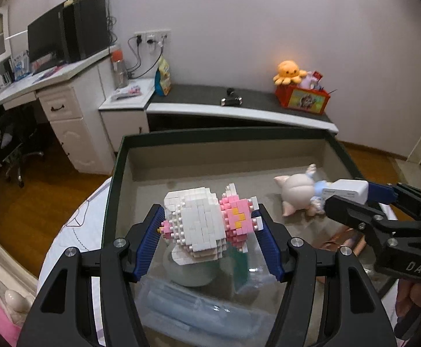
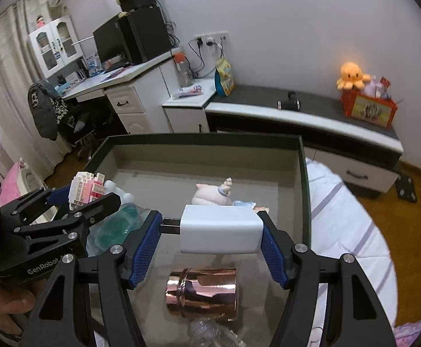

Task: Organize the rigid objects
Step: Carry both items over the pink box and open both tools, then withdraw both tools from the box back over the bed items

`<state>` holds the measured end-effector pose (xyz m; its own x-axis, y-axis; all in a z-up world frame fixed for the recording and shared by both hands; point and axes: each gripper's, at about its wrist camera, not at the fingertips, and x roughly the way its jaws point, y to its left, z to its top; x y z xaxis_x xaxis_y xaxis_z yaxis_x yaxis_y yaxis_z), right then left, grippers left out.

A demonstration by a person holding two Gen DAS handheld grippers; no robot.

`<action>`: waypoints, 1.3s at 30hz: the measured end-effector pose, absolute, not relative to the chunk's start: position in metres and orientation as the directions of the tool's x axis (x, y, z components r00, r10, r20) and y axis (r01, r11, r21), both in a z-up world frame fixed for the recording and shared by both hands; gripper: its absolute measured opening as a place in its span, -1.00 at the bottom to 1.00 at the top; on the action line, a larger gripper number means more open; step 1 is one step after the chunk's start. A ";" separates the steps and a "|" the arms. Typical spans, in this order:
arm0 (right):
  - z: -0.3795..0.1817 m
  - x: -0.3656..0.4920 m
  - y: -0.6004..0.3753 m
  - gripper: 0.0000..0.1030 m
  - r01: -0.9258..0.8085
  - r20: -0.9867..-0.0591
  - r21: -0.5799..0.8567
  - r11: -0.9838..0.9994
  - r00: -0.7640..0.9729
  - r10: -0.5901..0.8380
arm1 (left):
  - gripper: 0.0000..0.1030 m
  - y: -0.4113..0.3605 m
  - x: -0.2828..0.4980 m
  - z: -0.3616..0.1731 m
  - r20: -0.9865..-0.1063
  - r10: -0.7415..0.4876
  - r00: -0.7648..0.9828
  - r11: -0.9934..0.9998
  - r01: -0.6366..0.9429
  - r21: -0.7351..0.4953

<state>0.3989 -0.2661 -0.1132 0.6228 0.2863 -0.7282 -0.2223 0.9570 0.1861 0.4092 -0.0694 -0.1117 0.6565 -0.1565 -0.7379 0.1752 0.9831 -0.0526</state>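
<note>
Two grippers are hanging over the dark-rimmed box (image 2: 304, 190), and both are carrying something. I'm holding a white and pink brick-built figure (image 1: 207, 225) in the left gripper (image 1: 209, 232), its blue pads pressing on either end, above the left part of the box. The right gripper (image 2: 212, 230) is clamping a white charger block (image 2: 220, 230) between its pads, the dark plug end poking toward the left pad, and it is sitting over the middle of the box.

Down inside the box, I'm seeing a small pale piglet-like figurine (image 2: 210, 195) lying on the grey floor toward the far side. A shiny copper-coloured cup (image 2: 203, 293) is lying on its side nearer to me, under the charger. At the left end, clear plastic bags (image 1: 193, 303) with bluish and greenish contents are lying under the brick figure. A crumpled clear plastic item (image 2: 210, 332) is showing at the near edge; I cannot tell what it is.
</note>
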 end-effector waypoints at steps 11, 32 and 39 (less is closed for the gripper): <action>-0.089 0.353 -0.287 1.00 -0.183 -0.612 0.355 0.917 0.696 0.376 | 1.00 -0.036 0.339 -0.073 -0.620 -0.132 0.773 0.991 0.119 -0.063; -0.055 0.116 -0.247 1.00 -0.096 -0.521 0.145 0.985 0.839 0.158 | 1.00 0.005 0.106 -0.030 -0.489 -0.055 0.871 0.997 0.023 -0.071; -0.063 0.086 -0.237 1.00 -0.092 -0.523 0.101 0.991 0.842 0.131 | 1.00 0.000 0.076 -0.039 -0.490 -0.057 0.870 0.997 0.021 -0.079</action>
<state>0.0857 -0.2374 -0.0629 0.8424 0.1313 -0.5226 -0.0916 0.9906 0.1013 0.0757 -0.0005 -0.0389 0.8700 -0.0572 -0.4897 0.0208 0.9966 -0.0794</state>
